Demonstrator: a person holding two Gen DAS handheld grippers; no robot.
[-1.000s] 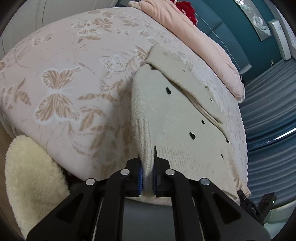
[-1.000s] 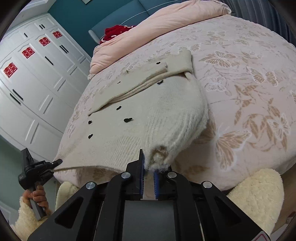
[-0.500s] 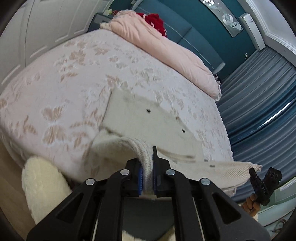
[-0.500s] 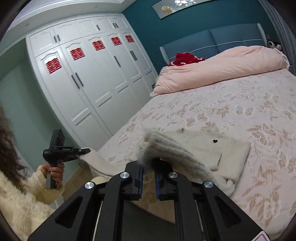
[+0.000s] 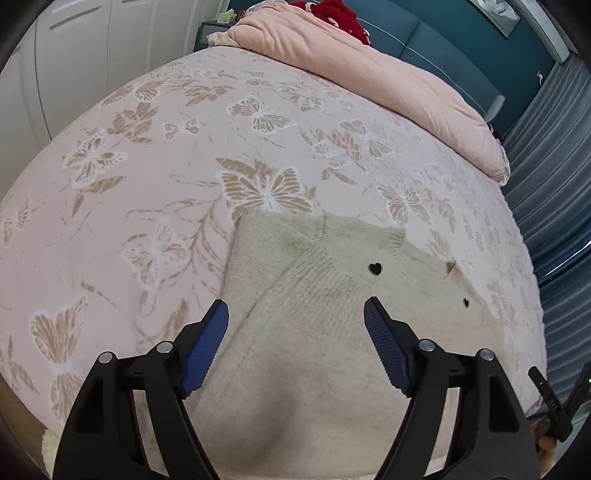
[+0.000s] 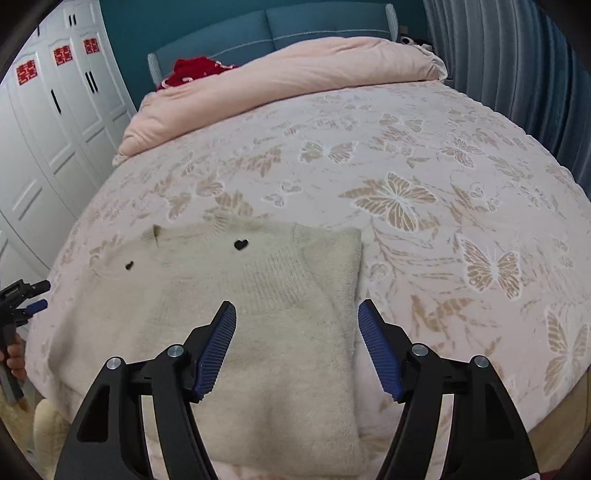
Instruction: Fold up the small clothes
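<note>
Here both pairs of tongs stand spread wide, gripping nothing. The left tongs (image 5: 296, 343) hover just over the cream sweater (image 5: 332, 332), their blue ribbed pads (image 5: 205, 350) parted to either side of a ribbed band of knit that runs up between them. The right tongs (image 6: 297, 341) hang likewise over the same sweater (image 6: 258, 314), blue pads (image 6: 218, 347) apart, with the garment's right-hand folded edge lying between the fingers and reaching forward beyond them.

The sweater lies folded on the bed, near its foot edge, directly beneath and ahead of both tongs. Ahead of the left tongs a small black heart (image 5: 375, 268) marks the knit, and a smaller dark one (image 5: 466, 302) sits further to the right. From the right wrist the heart (image 6: 241, 244) lies ahead and slightly left of the tongs.

Beyond the sweater stretches the pink bedspread (image 6: 424, 177), patterned with tan butterflies. Farther ahead a pink duvet (image 6: 295, 77) is bunched along the head of the bed, with something red (image 6: 192, 72) behind it against the blue headboard (image 6: 258, 33). Left of the right tongs stand white wardrobe doors (image 6: 48, 122); at the far left edge of that view the other tool (image 6: 22, 299) shows beside the bed.
</note>
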